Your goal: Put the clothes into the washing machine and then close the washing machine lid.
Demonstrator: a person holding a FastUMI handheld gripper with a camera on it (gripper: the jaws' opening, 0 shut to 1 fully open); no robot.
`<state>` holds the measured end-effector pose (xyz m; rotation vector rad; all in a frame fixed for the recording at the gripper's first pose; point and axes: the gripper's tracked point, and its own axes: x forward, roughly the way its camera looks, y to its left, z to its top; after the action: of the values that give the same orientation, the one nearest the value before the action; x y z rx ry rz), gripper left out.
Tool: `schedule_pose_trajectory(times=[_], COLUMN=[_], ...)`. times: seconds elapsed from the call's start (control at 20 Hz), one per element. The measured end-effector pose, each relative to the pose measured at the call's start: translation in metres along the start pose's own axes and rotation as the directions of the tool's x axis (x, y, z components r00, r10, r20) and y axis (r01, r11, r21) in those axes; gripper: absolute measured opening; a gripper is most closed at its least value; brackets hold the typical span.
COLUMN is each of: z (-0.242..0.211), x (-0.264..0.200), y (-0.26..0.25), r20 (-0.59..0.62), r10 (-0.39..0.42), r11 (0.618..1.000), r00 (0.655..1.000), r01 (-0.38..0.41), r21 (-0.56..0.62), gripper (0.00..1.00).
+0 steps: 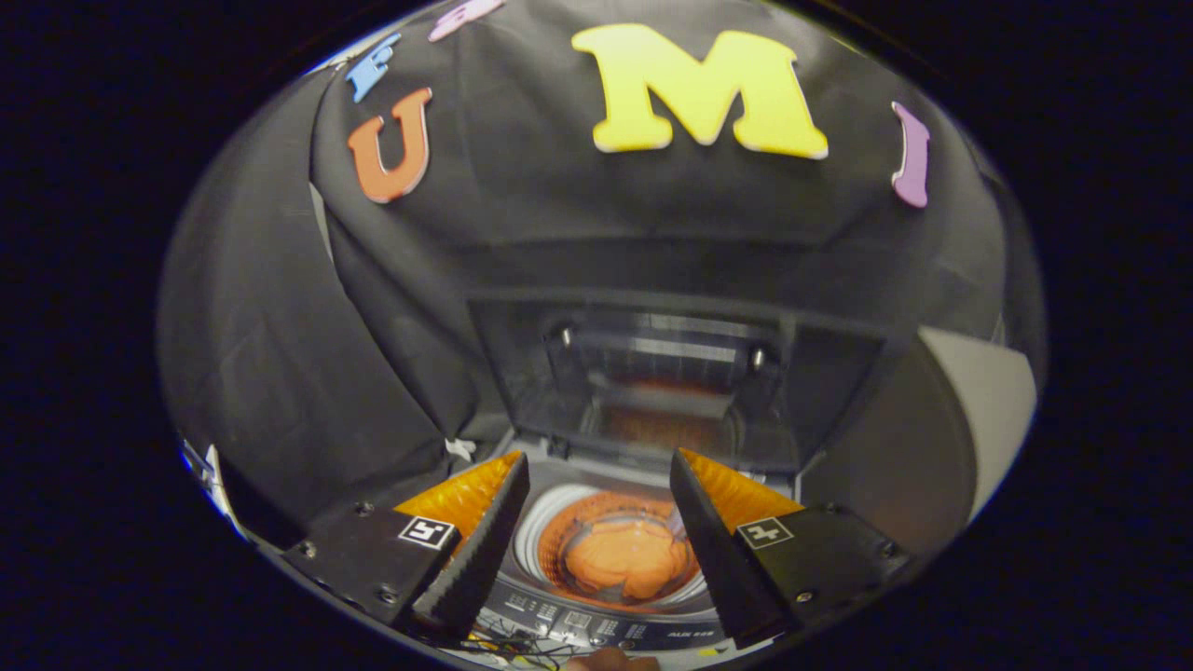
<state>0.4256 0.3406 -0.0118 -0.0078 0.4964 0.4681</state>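
Note:
An orange garment [626,557] lies at the bottom of the washing machine's drum [550,522], seen from above between my fingers. The machine's dark lid [666,373] stands raised upright behind the drum, its window reflecting orange. My gripper [598,471] hovers above the drum opening, open, with nothing between its fingers. The control panel [596,626] runs along the machine's near edge, below the fingers.
Black cloth walls close in behind the lid and to the left. A pale panel [988,401] stands at the right. Some thin wires [513,648] lie by the control panel, and part of a hand [610,662] shows at the near edge.

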Motion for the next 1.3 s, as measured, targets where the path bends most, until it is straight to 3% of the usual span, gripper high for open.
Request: schedule_pose_trajectory(times=[0.15,0.3,0.5,0.7,0.85,1.0,1.1,1.3], z=[0.071,0.122,0.116,0.099,0.081,0.055,0.047,0.047], x=[-0.016,-0.012,0.056,0.118,0.139,0.156,0.159,0.156], y=[0.001,-0.002,-0.027,-0.046,-0.052,-0.061,-0.075,-0.072], r20=[0.102,0.140,0.027,-0.116,-0.187,-0.281,-0.263,-0.271], r10=[0.032,0.015,-0.017,-0.079,-0.125,-0.117,-0.173,-0.161], r11=[0.999,1.000,0.994,0.987,0.983,0.969,0.963,0.970], r00=[0.994,0.990,0.999,0.990,0.974,0.952,0.949,0.949], r01=[-0.032,-0.017,0.014,0.094,0.147,0.172,0.219,0.203], r21=[0.000,0.018,0.105,0.129,0.113,0.180,0.158,0.132], gripper=[0.95,0.95,0.95,0.95,0.95,0.95,0.95,0.95])
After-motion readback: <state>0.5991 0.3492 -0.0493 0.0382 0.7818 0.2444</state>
